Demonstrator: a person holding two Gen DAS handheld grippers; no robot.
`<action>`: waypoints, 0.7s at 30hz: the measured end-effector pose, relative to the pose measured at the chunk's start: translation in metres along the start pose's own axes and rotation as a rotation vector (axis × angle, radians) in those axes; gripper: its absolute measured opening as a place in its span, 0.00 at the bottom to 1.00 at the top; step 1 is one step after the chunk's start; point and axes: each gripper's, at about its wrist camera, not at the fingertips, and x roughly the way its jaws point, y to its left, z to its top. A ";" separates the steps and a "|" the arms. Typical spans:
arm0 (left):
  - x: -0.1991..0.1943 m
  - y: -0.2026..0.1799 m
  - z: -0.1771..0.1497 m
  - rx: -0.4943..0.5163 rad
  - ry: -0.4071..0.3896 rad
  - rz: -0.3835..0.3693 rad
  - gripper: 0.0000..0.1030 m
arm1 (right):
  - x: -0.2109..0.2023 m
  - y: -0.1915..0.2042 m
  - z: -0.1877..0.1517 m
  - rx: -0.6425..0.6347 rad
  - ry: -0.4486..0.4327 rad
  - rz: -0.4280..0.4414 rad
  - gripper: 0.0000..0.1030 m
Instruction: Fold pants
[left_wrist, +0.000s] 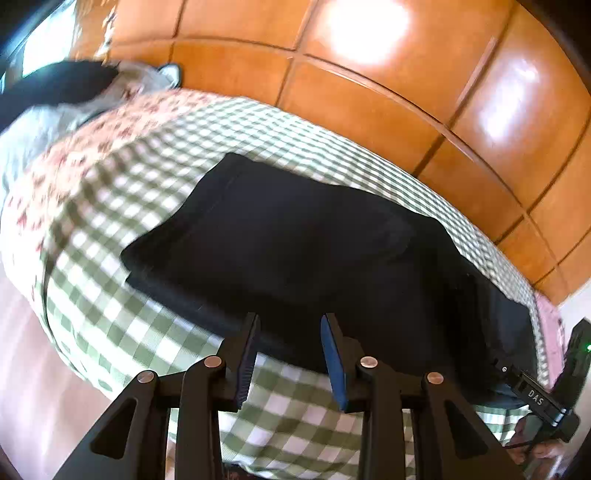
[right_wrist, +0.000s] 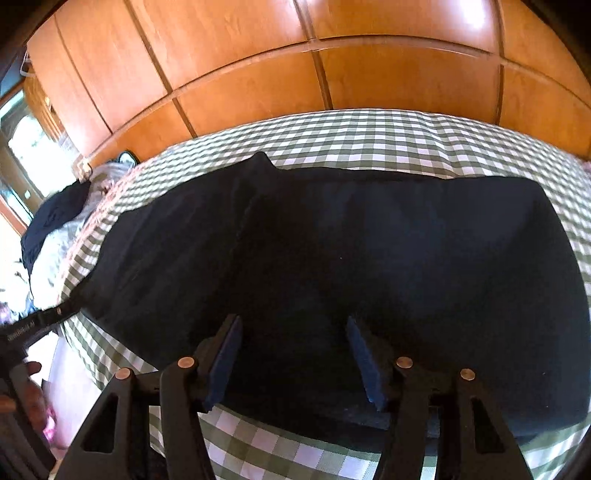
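Dark navy pants (left_wrist: 303, 243) lie flat along a green-and-white checked bed (left_wrist: 122, 332). In the left wrist view my left gripper (left_wrist: 290, 319) hovers over the near long edge of the pants. Its jaws are apart and nothing is pinched between the blue pads (left_wrist: 334, 365). In the right wrist view the pants (right_wrist: 369, 258) fill the middle of the bed (right_wrist: 369, 136). My right gripper (right_wrist: 293, 321) stands open above their near edge, gripping nothing. Each view shows part of the other gripper at its edge: the right gripper (left_wrist: 535, 395) and the left gripper (right_wrist: 26, 330).
A glossy wooden wardrobe (right_wrist: 258, 74) runs behind the bed. At one end of the bed lies a pile of dark and grey clothes (right_wrist: 55, 229) on a floral cover (left_wrist: 74, 155). The pale floor (left_wrist: 26, 369) borders the near side of the bed. A person's hand (right_wrist: 33, 369) shows at the left.
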 end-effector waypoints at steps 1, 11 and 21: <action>0.000 0.009 -0.001 -0.032 0.006 -0.016 0.33 | -0.001 -0.002 -0.001 0.017 -0.009 0.009 0.59; 0.013 0.113 -0.004 -0.526 0.009 -0.244 0.55 | -0.007 -0.010 -0.002 0.061 -0.034 0.062 0.60; 0.043 0.124 0.014 -0.633 0.028 -0.215 0.41 | -0.004 -0.007 -0.002 0.023 -0.037 0.049 0.62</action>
